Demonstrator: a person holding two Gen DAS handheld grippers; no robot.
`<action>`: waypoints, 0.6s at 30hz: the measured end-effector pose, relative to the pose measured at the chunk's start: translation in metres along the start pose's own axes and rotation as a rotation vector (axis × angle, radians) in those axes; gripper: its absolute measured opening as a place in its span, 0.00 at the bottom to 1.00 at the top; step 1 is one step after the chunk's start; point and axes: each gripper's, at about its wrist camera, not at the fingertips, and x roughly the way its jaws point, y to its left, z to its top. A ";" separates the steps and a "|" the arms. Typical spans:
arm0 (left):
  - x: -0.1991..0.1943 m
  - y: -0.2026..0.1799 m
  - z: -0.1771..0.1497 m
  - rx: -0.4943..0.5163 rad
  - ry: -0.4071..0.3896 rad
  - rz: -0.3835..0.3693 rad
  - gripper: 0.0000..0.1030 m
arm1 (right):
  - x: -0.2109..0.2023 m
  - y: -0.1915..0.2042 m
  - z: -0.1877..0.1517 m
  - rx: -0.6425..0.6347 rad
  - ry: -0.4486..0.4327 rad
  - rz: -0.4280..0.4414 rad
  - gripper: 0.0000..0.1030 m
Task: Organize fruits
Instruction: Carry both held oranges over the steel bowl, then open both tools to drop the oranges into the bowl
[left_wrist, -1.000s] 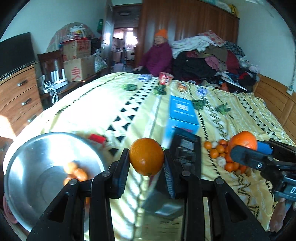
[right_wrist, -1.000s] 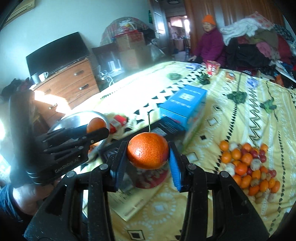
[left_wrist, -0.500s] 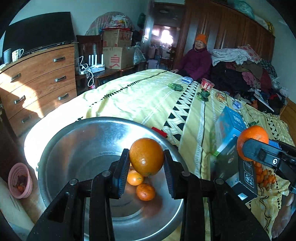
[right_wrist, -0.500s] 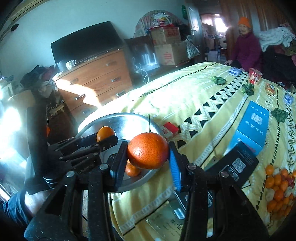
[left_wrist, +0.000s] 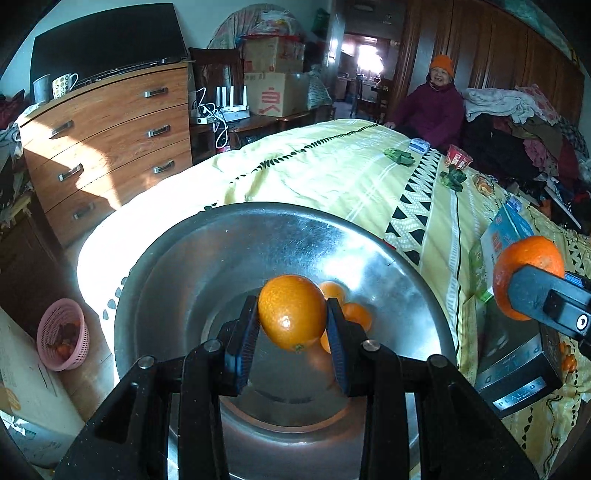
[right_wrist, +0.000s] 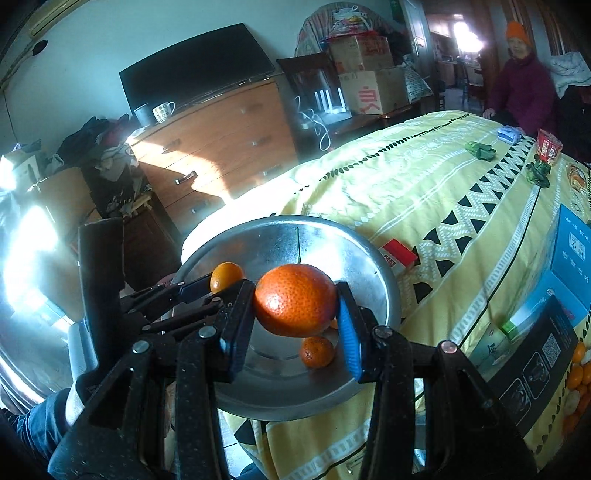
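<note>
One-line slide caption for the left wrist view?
Left tool grips an orange above a steel bowl holding small oranges; right tool carries another.

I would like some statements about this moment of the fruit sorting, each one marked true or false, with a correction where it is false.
1. The left gripper holds an orange fruit between its jaws. True.
2. The right gripper is empty. False: its jaws grip a mandarin.
3. The metal bowl already holds some small orange fruits. True.
4. The bowl stands on the wooden dresser. False: it rests on the yellow bedspread, at the edge of the bed.
5. A spotted mug stands on the dresser. True.
</note>
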 end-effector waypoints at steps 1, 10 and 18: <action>0.002 0.001 -0.001 -0.001 0.005 0.002 0.35 | 0.003 0.001 0.000 -0.002 0.005 -0.001 0.42; -0.001 -0.012 -0.009 0.106 -0.040 0.087 0.35 | 0.020 0.003 -0.009 -0.005 0.053 -0.019 0.42; -0.005 -0.015 -0.011 0.134 -0.057 0.082 0.35 | 0.031 0.003 -0.013 0.012 0.085 -0.024 0.42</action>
